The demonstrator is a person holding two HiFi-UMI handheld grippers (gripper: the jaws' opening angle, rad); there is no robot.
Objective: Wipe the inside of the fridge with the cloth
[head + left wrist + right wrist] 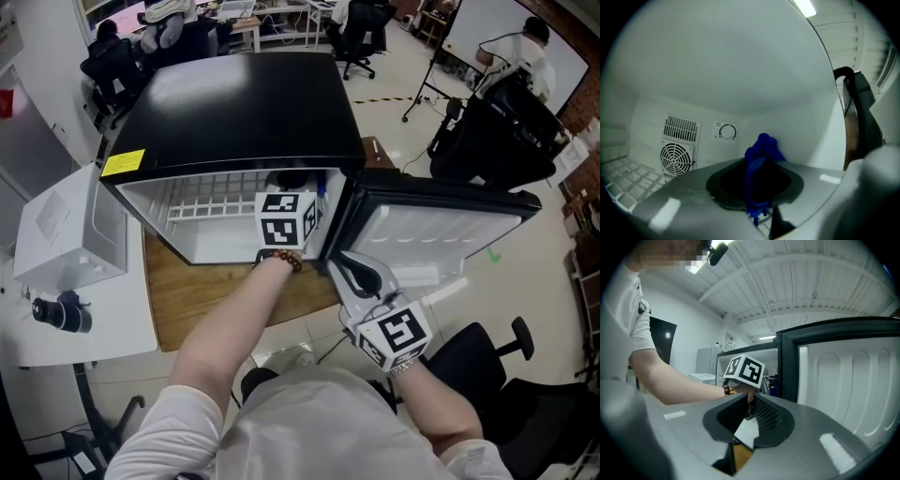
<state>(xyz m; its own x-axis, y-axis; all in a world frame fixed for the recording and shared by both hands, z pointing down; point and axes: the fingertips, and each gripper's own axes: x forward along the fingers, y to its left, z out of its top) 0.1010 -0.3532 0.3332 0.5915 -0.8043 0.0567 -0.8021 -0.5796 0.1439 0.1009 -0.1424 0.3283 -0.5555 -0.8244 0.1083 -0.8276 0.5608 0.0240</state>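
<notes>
Left gripper (757,187) is clamping blue cloth (763,149) inside fridge (717,70). Right gripper (749,414) is hovering empty, jaws narrowly parted, with door (843,380) at its right.

No text is readable. The yellow sticker (123,162) on the top corner of the fridge (244,103) has dark print that is too small to read. The dial (727,131) on the fridge's back wall has tiny marks, illegible. The left cube (286,220) and right cube (398,333) carry black-and-white square code markers, no letters.
</notes>
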